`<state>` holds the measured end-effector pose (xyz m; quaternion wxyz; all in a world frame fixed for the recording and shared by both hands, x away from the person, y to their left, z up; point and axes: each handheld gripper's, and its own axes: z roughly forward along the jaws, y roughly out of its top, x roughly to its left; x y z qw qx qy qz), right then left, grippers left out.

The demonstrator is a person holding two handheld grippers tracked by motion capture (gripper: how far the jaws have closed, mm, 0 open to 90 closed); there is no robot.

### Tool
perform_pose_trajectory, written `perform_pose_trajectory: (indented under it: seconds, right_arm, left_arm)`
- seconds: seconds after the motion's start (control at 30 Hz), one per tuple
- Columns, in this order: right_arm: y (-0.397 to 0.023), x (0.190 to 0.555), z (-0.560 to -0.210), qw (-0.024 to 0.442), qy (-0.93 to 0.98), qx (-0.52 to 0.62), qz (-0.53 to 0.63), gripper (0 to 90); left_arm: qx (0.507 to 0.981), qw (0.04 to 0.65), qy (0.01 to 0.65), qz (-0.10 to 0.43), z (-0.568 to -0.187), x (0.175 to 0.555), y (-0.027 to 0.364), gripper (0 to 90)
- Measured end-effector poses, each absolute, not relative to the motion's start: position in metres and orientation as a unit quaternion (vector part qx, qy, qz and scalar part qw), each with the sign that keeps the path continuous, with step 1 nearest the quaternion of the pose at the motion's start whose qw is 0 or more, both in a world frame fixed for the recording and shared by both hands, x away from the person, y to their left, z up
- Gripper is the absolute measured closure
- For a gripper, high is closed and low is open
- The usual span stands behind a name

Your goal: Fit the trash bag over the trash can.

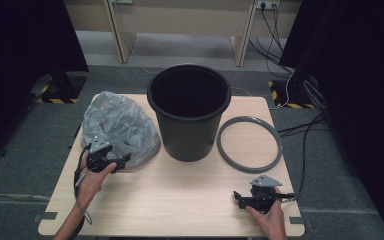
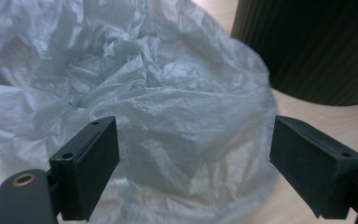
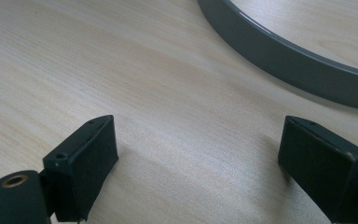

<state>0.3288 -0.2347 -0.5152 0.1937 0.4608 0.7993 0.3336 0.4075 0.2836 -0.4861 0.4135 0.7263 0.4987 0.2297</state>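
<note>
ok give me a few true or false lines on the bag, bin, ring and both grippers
1. The left gripper is open, with the bag between its jaws. True.
2. The ring sits on the bin's rim. False: it lies flat on the table, right of the bin.
3. The right gripper grips the ring. False: it is open over bare table, apart from the ring.
4. The bin stands upright. True.
5. The bag lines the bin. False: it lies crumpled on the table, left of the bin.
</note>
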Motion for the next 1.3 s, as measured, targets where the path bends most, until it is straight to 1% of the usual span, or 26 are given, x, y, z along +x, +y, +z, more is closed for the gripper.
perform_pose_trajectory:
  seconds: [0.1,0.17,0.37,0.7,0.83,0.97,1.1,1.3]
  right_arm:
    - [-0.235,0.329,-0.515,0.194,0.800,0.460,0.334,12.0]
    - [-0.235,0.329,-0.515,0.194,0.800,0.460,0.334,12.0]
    - [-0.235,0.329,-0.515,0.193,0.800,0.459,0.334,11.8]
    - [-0.235,0.329,-0.515,0.193,0.801,0.459,0.334,11.8]
    - [-0.235,0.329,-0.515,0.193,0.801,0.459,0.334,11.8]
    - [-0.235,0.330,-0.515,0.194,0.801,0.458,0.334,11.7]
    - [-0.235,0.330,-0.515,0.194,0.801,0.457,0.334,11.6]
    - [-0.235,0.330,-0.515,0.194,0.802,0.457,0.333,11.5]
  left_arm:
    - [0.743,0.386,0.502,0.217,-0.496,0.414,0.281,14.8]
    - [0.757,0.365,0.501,0.205,-0.502,0.415,0.282,16.8]
    - [0.778,0.343,0.493,0.186,-0.511,0.397,0.284,17.2]
    - [0.799,0.341,0.467,0.164,-0.500,0.341,0.288,17.2]
    - [0.789,0.367,0.464,0.165,-0.485,0.331,0.290,17.2]
    - [0.776,0.382,0.465,0.190,-0.467,0.340,0.293,17.2]
    - [0.759,0.384,0.482,0.208,-0.459,0.366,0.295,17.2]
    - [0.750,0.368,0.501,0.227,-0.458,0.406,0.291,17.2]
